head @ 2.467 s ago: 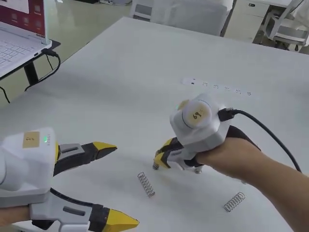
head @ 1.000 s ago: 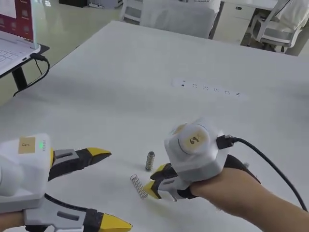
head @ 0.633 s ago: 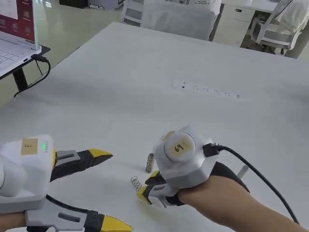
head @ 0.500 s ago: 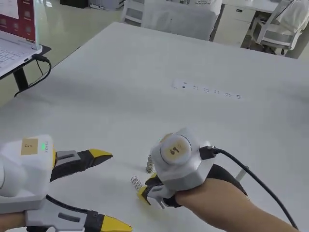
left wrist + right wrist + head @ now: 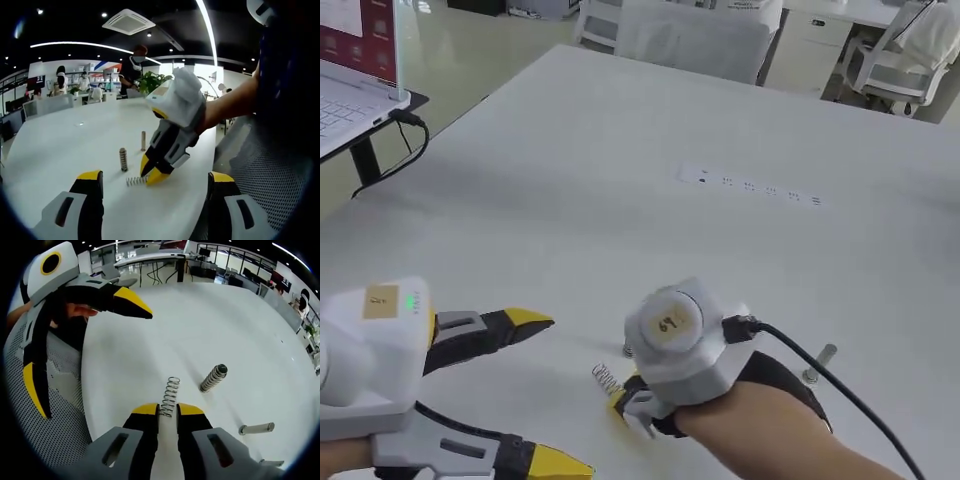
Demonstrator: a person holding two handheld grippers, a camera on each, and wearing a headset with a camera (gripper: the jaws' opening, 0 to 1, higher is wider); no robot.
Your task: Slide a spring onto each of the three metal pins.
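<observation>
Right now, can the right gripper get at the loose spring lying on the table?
Probably yes. The loose spring lies flat on the table, its near end between the right gripper's narrowly parted jaws. Nothing lies in the way; the left gripper hangs open off to one side.

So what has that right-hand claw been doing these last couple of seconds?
The right gripper left the pin with its spring on and moved to the loose spring lying flat. Its jaws now straddle that spring's end; whether they grip it is unclear. The left gripper stayed open and still.
</observation>
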